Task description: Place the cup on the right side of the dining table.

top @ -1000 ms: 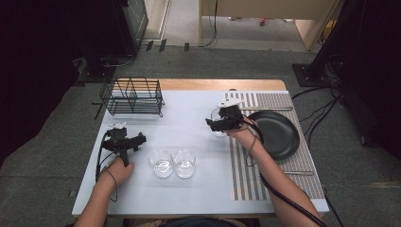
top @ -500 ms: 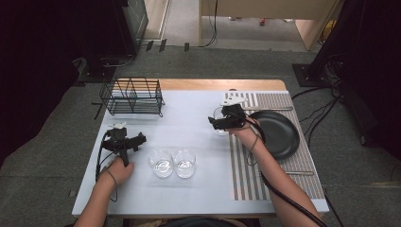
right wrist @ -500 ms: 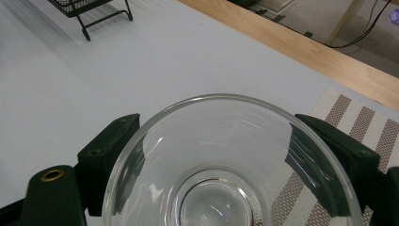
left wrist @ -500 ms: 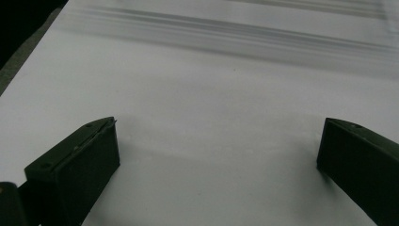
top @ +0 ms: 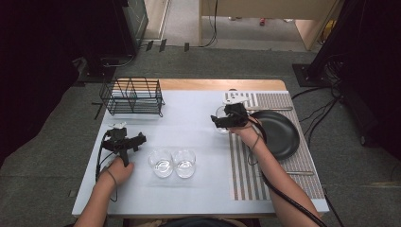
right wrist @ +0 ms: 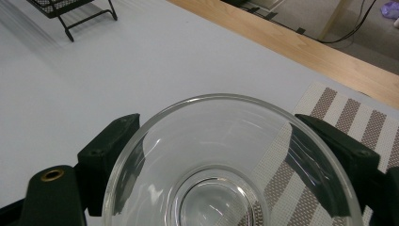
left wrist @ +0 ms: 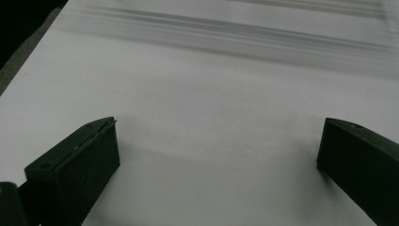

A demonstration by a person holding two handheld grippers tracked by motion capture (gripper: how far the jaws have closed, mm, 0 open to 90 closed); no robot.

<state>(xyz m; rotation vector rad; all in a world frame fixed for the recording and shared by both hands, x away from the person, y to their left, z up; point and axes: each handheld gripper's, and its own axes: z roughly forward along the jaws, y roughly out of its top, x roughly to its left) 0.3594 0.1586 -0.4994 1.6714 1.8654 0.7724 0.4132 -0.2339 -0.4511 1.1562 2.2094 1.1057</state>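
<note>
My right gripper (top: 218, 120) is at the left edge of the striped placemat (top: 246, 170), shut on a clear glass bowl (top: 221, 116). In the right gripper view the glass bowl (right wrist: 226, 169) sits between the two black jaws, which press on its sides and show through its wall. Two more clear glass bowls stand side by side in the middle of the white table, one on the left (top: 161, 163) and one on the right (top: 184, 162). To their left, my left gripper (top: 142, 138) is low over the table, open with nothing between its fingertips (left wrist: 219, 136).
A black wire rack (top: 132, 97) stands at the back left of the white table (top: 189, 118). A black plate (top: 279, 135) lies on the placemat just right of my right hand. A small white item (top: 235, 98) sits at the placemat's far edge.
</note>
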